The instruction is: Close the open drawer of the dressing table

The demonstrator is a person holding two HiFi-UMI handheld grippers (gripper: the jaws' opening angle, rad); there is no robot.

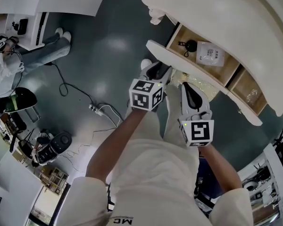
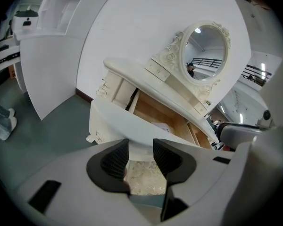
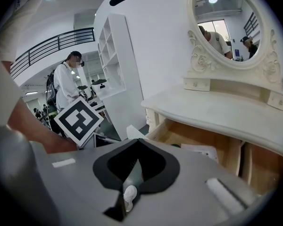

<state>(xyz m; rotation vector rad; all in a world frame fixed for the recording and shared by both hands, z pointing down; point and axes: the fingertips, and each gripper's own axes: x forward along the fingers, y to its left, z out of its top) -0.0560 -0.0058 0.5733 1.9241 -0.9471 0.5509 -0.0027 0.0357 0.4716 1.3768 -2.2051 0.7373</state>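
**A:** In the head view, where is the drawer?

**B:** The wood-lined drawer with the curved white front stands pulled out of the cream-white carved dressing table. A small black round item and a white packet lie inside. The left hand-held gripper is right at the drawer's front edge. The right hand-held gripper is just beside it, nearer the person.

**A:** And the left gripper view?

**B:** Its jaws are released and stand apart. The drawer's white front shows just past their tips, though I cannot tell whether they touch it. The oval carved-frame mirror rises above the table.

**A:** The right gripper view?

**B:** Those jaws are clenched together with nothing between them. The open drawer lies beyond them, to the right, under the table top.
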